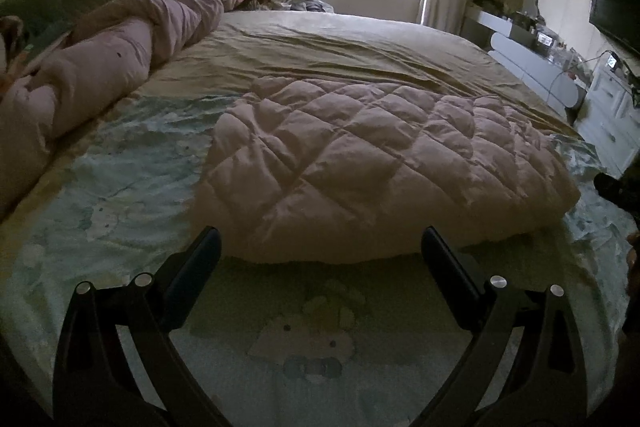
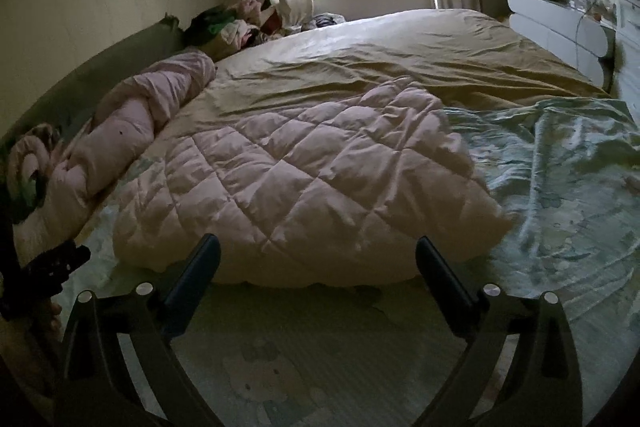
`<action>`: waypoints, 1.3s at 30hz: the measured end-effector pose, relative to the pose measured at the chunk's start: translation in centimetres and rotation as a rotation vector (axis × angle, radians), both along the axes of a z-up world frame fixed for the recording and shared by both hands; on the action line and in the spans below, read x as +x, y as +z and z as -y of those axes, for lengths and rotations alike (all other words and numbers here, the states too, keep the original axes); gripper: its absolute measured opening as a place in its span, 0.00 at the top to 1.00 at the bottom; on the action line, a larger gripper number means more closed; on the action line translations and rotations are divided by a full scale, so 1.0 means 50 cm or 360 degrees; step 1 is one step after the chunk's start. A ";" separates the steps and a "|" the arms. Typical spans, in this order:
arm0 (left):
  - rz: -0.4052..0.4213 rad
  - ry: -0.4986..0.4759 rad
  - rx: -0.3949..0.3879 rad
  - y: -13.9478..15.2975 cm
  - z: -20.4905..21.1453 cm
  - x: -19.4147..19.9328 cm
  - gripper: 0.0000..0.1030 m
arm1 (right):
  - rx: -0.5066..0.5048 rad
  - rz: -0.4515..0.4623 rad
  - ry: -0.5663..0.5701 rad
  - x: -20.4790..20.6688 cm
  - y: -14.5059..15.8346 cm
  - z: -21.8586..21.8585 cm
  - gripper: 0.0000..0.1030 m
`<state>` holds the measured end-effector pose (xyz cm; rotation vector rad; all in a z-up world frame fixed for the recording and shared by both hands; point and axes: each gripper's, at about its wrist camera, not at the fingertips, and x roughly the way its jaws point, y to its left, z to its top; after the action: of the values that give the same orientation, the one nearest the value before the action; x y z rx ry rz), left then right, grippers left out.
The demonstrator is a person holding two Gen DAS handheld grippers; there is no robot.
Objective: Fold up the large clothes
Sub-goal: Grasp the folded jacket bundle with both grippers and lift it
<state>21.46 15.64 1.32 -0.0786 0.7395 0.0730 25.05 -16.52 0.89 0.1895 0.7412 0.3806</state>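
**Both tongs empty, quilted piece folded just ahead**

Left gripper (image 1: 320, 247) stands wide, nothing between its fingers; right gripper (image 2: 318, 255) likewise spread to its fullest and empty. Both point down at a slant over the bed.

- Pink quilted garment (image 1: 360, 163), padded and diamond-stitched, lies as a thick folded bundle just ahead of both sets of fingertips. In the left wrist view its near edge runs across between the fingertips; in the right wrist view the bundle (image 2: 288, 183) sits ahead and a little left of centre, its right corner beyond the right finger.
- Under the tongs: a pale blue printed sheet (image 1: 120, 187). Past the bundle, a tan bedspread (image 2: 420, 67) runs to the far edge of the bed.
- Well to the left of the tongs, a second pink padded item (image 1: 100, 67) lies rolled along the headboard side.
- Other tool's dark body shows at the frame edge in each view; no contact with cloth seen.

Handling, as judgement: soft, puffy, light for its bulk, springy. Layers will likely loft back open once let go. Fabric looks smooth, so a shallow pinch may slip. Best hold seems the near rolled edge at its two corners, one gripper each, jaws biting deep through all layers before lifting. Whether another fold is wanted cannot be told.
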 end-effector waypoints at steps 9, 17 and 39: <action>-0.0075 0.0051 -0.0024 -0.044 -0.024 -0.023 0.09 | 0.0022 -0.0063 -0.0132 -0.024 -0.038 0.060 0.04; -0.0242 0.0196 -0.0326 -0.138 -0.097 0.004 0.09 | 0.0101 -0.0261 -0.0386 0.019 -0.135 0.130 0.04; -0.0261 0.0431 -0.1359 -0.262 -0.225 0.119 0.09 | 0.0858 -0.0612 -0.0493 0.237 -0.284 0.143 0.04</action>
<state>27.42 26.87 -11.78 -0.9977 0.8790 0.0171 36.90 -23.64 -13.33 0.8942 0.9578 0.2412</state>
